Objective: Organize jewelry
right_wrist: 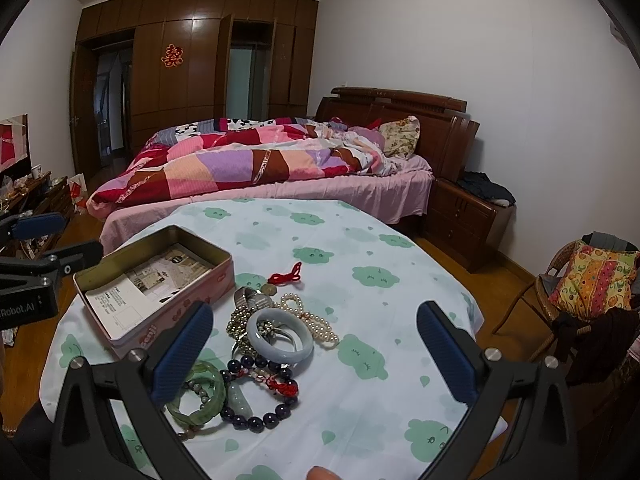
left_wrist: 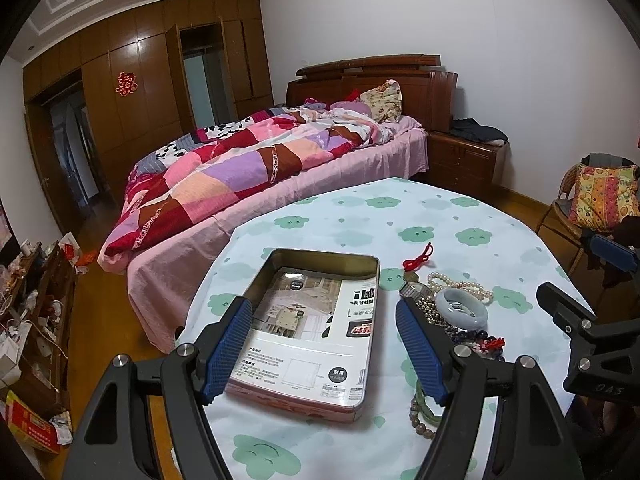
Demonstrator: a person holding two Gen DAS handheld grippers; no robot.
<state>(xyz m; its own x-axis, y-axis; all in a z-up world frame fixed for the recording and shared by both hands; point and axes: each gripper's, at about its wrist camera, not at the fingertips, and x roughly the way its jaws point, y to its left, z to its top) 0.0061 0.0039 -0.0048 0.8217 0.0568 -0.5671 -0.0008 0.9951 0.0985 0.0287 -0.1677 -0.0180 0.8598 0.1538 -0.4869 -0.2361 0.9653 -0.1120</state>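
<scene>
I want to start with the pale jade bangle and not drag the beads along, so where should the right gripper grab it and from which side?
Pinch the pale bangle across its right-hand band, one finger inside the ring, one outside, coming down from above. It lies flat on the pile, and that side faces bare tablecloth, away from the bead strands under its left edge. The right gripper is open already.

A home bedroom: a bed [right_wrist: 280, 176] with a patchwork quilt [right_wrist: 240, 168], wooden headboard [right_wrist: 420, 120], nightstand [right_wrist: 460, 216], a built-in wooden wardrobe [right_wrist: 180, 60] and a cushioned wicker chair [right_wrist: 552, 292].
</scene>
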